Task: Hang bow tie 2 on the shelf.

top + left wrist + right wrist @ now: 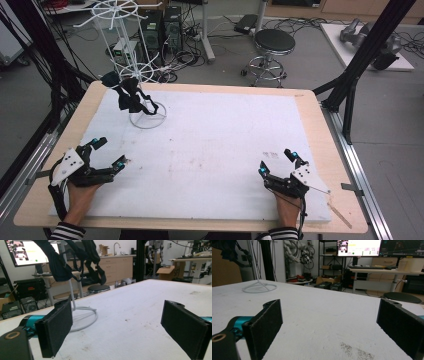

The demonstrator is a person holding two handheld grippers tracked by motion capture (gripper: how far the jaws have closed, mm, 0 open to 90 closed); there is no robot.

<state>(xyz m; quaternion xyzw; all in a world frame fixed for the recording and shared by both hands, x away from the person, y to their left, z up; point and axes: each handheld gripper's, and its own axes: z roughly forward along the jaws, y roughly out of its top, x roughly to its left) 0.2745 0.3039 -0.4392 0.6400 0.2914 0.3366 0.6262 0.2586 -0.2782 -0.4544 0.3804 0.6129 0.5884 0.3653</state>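
Note:
A white wire rack point(125, 55) stands on its ring base point(148, 117) at the table's far left. Dark fabric items point(129, 95) hang from its lower tier. In the left gripper view the same dark items point(72, 257) hang above the ring base point(85, 320). My left gripper point(109, 152) rests at the near left of the white mat, open and holding nothing; its pads point(56, 327) are wide apart. My right gripper point(277, 161) sits at the near right, also open and holding nothing, pads point(265, 326) far apart. The rack's base point(259, 287) lies far off in the right gripper view.
A white mat point(210, 145) covers most of the wooden table point(320, 130). A black stool point(272, 47), computer towers point(162, 27) and cables sit on the floor beyond the far edge. Black frame posts point(370, 45) rise at the right.

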